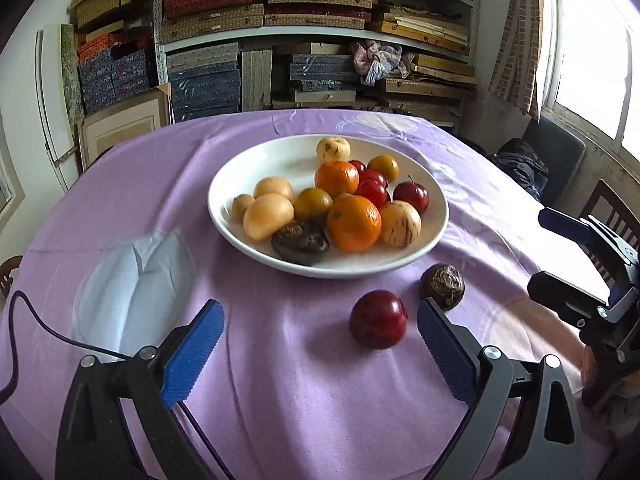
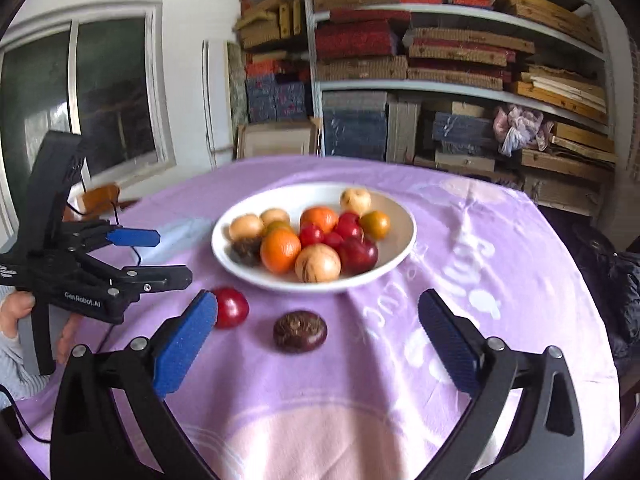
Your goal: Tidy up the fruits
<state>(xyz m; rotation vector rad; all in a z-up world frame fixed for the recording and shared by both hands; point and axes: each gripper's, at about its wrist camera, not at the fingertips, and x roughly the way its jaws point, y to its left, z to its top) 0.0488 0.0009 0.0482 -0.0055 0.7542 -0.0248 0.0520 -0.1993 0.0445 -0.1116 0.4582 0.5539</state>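
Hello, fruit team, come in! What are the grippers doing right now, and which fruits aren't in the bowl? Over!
Left gripper and right gripper open, empty. Red plum and dark brown fruit on the cloth, outside the white bowl. Path clear.

Tablecloth (image 1: 280, 380): soft matt purple cloth, creased. Plate (image 1: 434, 216): glossy white ceramic by its look. Red plum (image 1: 378, 319): smooth, shiny skin. Dark fruit (image 2: 300, 331): rough, dull, wrinkled. Oranges (image 1: 353, 222): pitted, slightly glossy. Left gripper (image 1: 320, 352): matt black plastic arms, ribbed blue pads (metal rivets).
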